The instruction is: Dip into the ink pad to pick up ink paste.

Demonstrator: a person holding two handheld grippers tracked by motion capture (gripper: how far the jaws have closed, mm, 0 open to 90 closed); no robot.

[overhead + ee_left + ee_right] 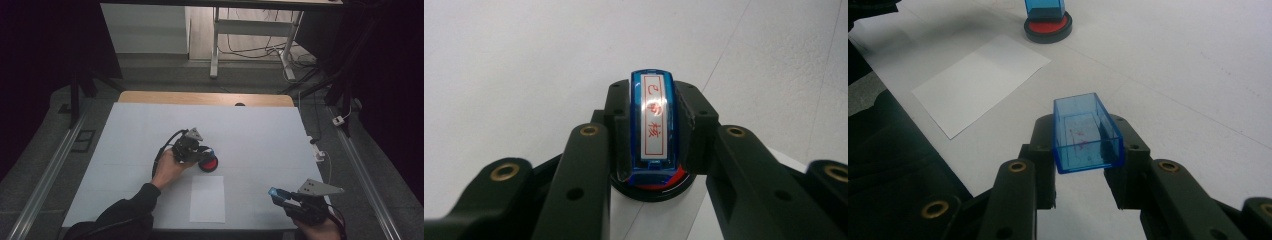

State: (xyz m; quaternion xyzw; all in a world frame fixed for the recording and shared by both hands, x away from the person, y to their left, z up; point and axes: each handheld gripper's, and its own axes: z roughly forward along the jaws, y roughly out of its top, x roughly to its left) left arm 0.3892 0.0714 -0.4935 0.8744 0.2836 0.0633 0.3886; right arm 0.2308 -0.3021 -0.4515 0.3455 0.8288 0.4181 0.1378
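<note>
Nearest, at right, the blue cap is being clenched by the right gripper, while the stamp is being pressed onto the red ink pad by the left gripper (inking underway), the white paper being left unstamped.

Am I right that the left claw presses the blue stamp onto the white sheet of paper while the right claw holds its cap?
Not quite: the left claw presses the blue stamp onto the red ink pad, not the white sheet of paper, as the high view shows. The right claw does hold the cap.
</note>
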